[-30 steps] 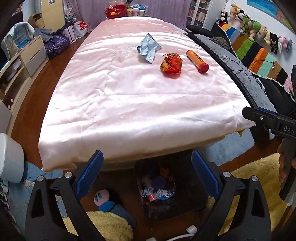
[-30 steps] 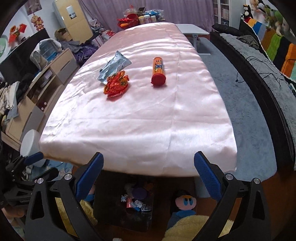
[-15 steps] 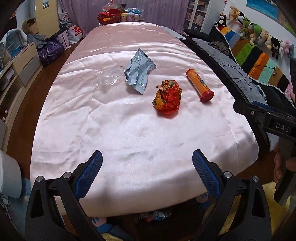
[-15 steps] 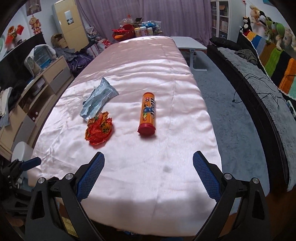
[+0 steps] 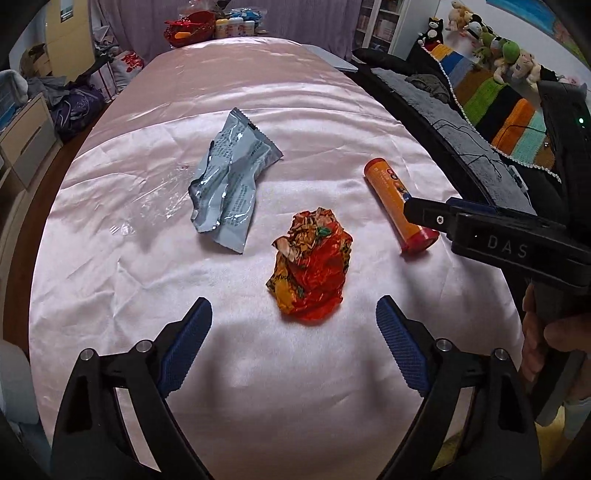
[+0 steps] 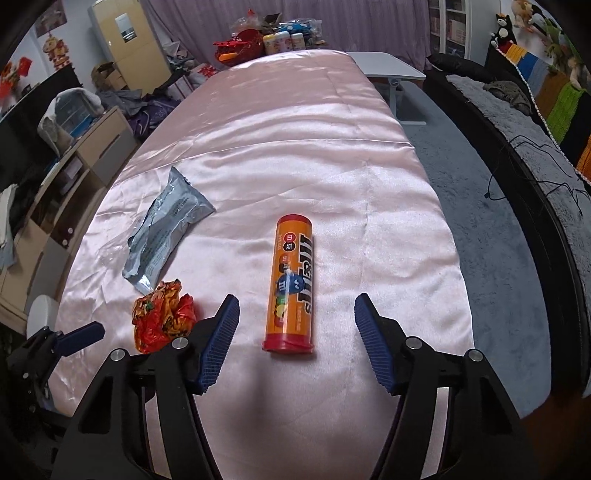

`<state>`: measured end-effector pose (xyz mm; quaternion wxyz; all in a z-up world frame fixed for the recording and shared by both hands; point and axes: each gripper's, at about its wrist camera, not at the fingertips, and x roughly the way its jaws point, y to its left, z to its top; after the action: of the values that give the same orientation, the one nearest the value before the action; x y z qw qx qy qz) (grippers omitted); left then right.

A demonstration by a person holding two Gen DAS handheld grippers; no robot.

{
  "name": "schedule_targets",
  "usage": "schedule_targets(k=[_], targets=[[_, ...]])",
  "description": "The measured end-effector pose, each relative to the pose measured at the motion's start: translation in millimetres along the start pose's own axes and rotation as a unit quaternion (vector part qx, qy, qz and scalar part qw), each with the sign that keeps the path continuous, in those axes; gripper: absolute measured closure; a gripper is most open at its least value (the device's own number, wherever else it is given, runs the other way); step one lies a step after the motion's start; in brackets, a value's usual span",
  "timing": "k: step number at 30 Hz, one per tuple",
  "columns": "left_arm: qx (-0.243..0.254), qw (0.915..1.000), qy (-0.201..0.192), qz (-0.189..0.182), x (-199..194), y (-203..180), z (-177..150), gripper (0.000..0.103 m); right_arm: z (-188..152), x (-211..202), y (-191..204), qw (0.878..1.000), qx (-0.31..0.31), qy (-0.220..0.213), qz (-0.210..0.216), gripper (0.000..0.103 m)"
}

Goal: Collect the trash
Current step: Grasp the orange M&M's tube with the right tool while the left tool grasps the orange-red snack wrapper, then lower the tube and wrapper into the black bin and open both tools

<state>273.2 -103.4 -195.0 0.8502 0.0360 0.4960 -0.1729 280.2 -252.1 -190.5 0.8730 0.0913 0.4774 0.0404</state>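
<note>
Three pieces of trash lie on the pink satin table. A crumpled red-orange wrapper lies just ahead of my open, empty left gripper. A grey foil bag lies farther left. An orange candy tube with a red cap lies lengthwise between the open fingers of my right gripper, cap end nearest. The tube also shows in the left wrist view, partly behind the right gripper. The wrapper and the bag show left in the right wrist view.
A red basket and bottles stand at the table's far end. A dark sofa with a striped blanket runs along the right. Drawers and bags stand on the left. A white side table is at the far right.
Both grippers have risen from below the table edge and moved forward over the table. The floor bin has left view. The trash is now close; the tube sits between the right fingers.
</note>
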Motion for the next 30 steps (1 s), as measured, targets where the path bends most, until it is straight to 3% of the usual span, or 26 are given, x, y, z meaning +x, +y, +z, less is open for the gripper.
schedule_targets(k=[5,7,10,12,22,30], targets=[[-0.001,1.0,0.008,-0.004,23,-3,12,0.035,5,18,-1,1.0,-0.003,0.015,0.002,0.053],[-0.002,0.9999,0.01,-0.007,31,-2,14,0.048,6,25,0,1.0,-0.007,0.022,0.003,0.06],[0.008,1.0,0.0,0.0,35,-3,17,0.059,6,31,3,1.0,-0.02,0.022,-0.003,0.067],[0.006,1.0,0.0,-0.007,35,-2,19,0.062,6,30,2,1.0,-0.025,0.018,-0.005,0.073],[0.025,0.9997,-0.003,-0.002,0,-3,-10,0.064,-12,-1,13,0.999,-0.036,-0.001,-0.003,0.074],[0.006,1.0,-0.003,-0.001,-49,2,-65,0.064,-65,-51,30,0.999,-0.032,-0.005,0.007,0.074]])
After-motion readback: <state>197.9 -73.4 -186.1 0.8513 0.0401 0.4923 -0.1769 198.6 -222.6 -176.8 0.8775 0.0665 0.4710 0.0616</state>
